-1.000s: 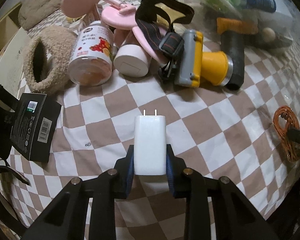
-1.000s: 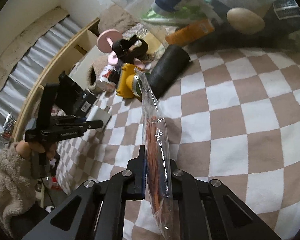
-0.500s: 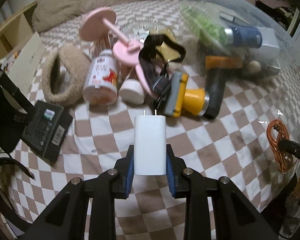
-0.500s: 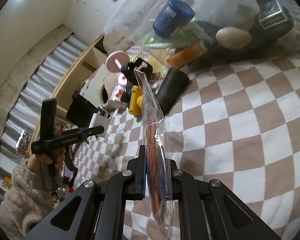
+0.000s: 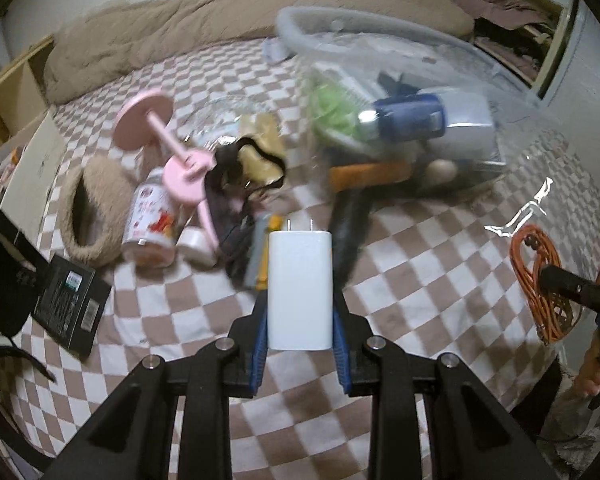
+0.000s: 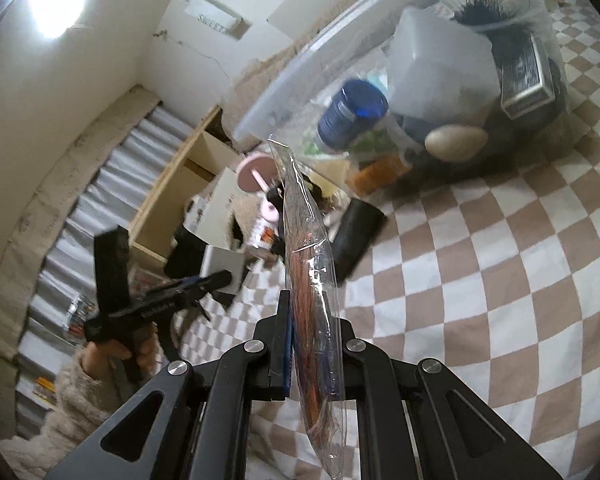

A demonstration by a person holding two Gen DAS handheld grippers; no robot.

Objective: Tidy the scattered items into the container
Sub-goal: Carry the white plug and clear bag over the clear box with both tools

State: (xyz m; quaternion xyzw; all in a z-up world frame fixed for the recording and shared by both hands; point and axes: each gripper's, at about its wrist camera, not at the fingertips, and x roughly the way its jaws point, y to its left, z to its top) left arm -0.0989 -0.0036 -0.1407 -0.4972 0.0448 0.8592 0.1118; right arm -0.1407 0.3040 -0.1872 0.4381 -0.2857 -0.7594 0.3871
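Note:
My left gripper (image 5: 300, 316) is shut on a white plug charger (image 5: 300, 280), prongs pointing forward, held above the checked bedspread. My right gripper (image 6: 312, 336) is shut on a clear bag with an orange cable (image 6: 310, 280) inside; the bag also shows at the right of the left wrist view (image 5: 540, 276). The clear plastic container (image 5: 500, 68) lies ahead at the back right, with a blue bottle (image 5: 408, 116), a white box and other items in it. It also shows in the right wrist view (image 6: 300, 68), up and right of the bag.
Scattered on the bedspread are a pink dumbbell (image 5: 160, 136), a snack jar (image 5: 150, 220), a fuzzy beige slipper (image 5: 84, 208), a black strap (image 5: 236, 184), a yellow torch (image 5: 260, 256) and a black box (image 5: 70, 300). A beige blanket (image 5: 220, 28) lies behind.
Both grippers have risen and tilted up with their loads. The container now fills more of both views, and the scattered items sit lower and farther off.

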